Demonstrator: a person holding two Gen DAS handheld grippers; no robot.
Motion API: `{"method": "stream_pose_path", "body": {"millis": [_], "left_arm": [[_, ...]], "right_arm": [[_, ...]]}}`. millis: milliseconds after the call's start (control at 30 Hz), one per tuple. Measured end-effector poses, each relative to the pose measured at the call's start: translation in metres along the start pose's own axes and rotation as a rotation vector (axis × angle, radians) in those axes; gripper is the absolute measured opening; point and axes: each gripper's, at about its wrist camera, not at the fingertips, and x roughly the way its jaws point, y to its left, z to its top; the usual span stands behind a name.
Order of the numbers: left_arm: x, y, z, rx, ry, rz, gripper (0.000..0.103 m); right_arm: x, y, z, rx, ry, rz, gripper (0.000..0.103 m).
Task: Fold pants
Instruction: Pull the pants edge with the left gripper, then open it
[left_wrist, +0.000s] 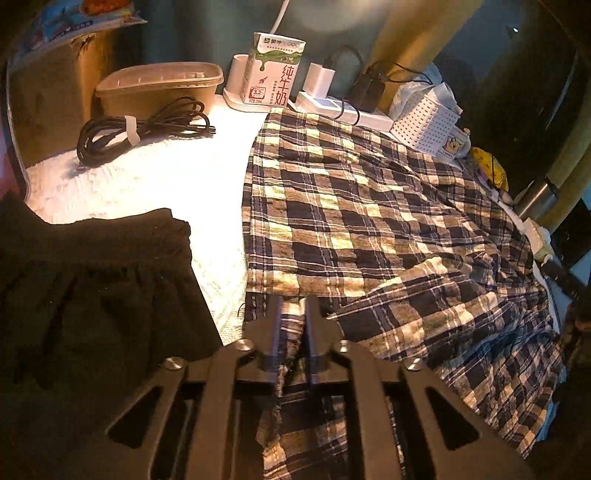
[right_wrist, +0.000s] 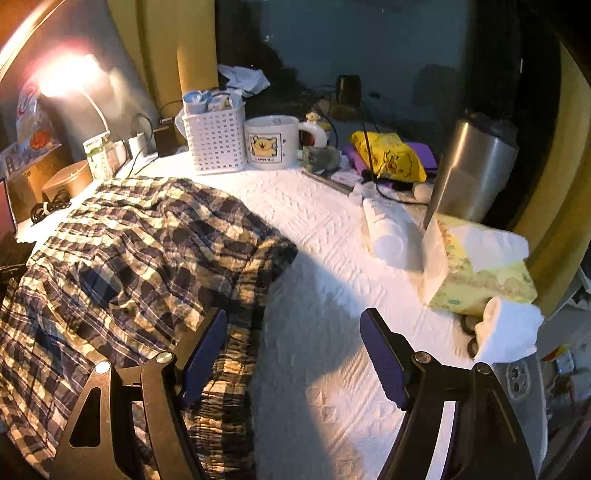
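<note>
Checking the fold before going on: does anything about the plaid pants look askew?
Yes. The checked navy-and-cream pants lie rumpled on the white quilted cover, one layer skewed, and trail off its near edge, pinched by the left gripper.

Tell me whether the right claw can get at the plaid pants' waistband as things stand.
Probably yes: the right claw is open, with the plaid pants by its left finger and only bare white cloth ahead.

My work surface is a table under a white textured cloth (right_wrist: 325, 236). Plaid pants (right_wrist: 147, 251) lie spread across it, a black garment (left_wrist: 96, 280) beside them. Along the back edge stand a milk carton (left_wrist: 275, 68), a white basket (right_wrist: 216, 142), a mug (right_wrist: 273, 142), a coiled black cable (left_wrist: 140, 131) and a tissue box (right_wrist: 480, 266).
</note>
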Motion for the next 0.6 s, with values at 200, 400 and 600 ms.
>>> {"method": "stream_pose_path", "body": {"millis": [200,400,600], "left_arm": [[-0.020,0.013,-0.008,-0.095,-0.077,0.053,0.002],[-0.040,0.019,-0.013,-0.133,-0.155,0.147,0.002],[-0.032,0.029,-0.010,-0.229,-0.141,0.145,0.005]], "right_arm": [[0.023,0.003,-0.021,0.013,0.070,-0.006,0.076],[0.027,-0.001,-0.024,0.046,0.075,0.005,0.076],[0.025,0.000,-0.011,0.002,0.072,-0.013,0.076]]}}
